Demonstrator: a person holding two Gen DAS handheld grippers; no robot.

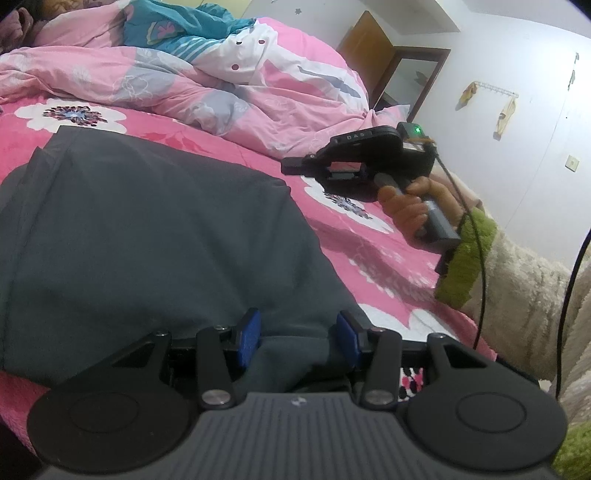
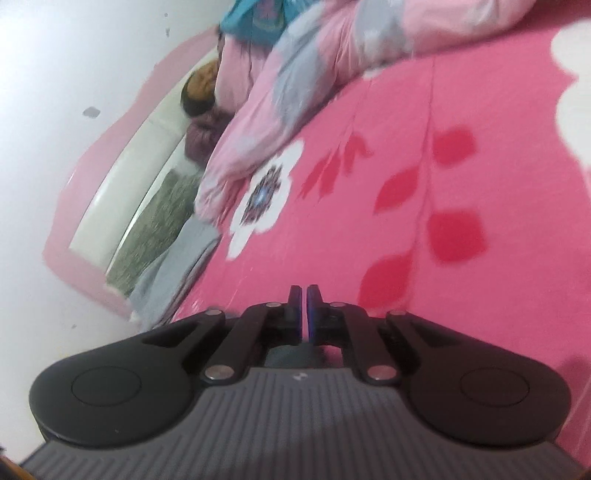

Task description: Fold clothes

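Note:
A dark grey garment [image 1: 147, 229] lies spread on the pink flowered bed sheet [image 1: 369, 251], filling the left wrist view's lower left. My left gripper [image 1: 299, 326] sits at the garment's near edge, and a bunched fold of grey cloth fills the gap between its blue pads [image 1: 249, 332]. My right gripper [image 1: 290, 165] hovers over the bare sheet just past the garment's right corner, held by a hand [image 1: 406, 206] in a green-cuffed fleece sleeve. In the right wrist view my right gripper [image 2: 303, 291] shows only a thin slit between its pads, with nothing in it.
A crumpled pink quilt [image 1: 192, 88] and a teal blanket [image 1: 177, 29] are heaped along the bed's far side. A wooden cabinet [image 1: 369, 48] and wall hooks [image 1: 495, 90] stand beyond the bed. The pink and white headboard [image 2: 110, 206] meets the wall.

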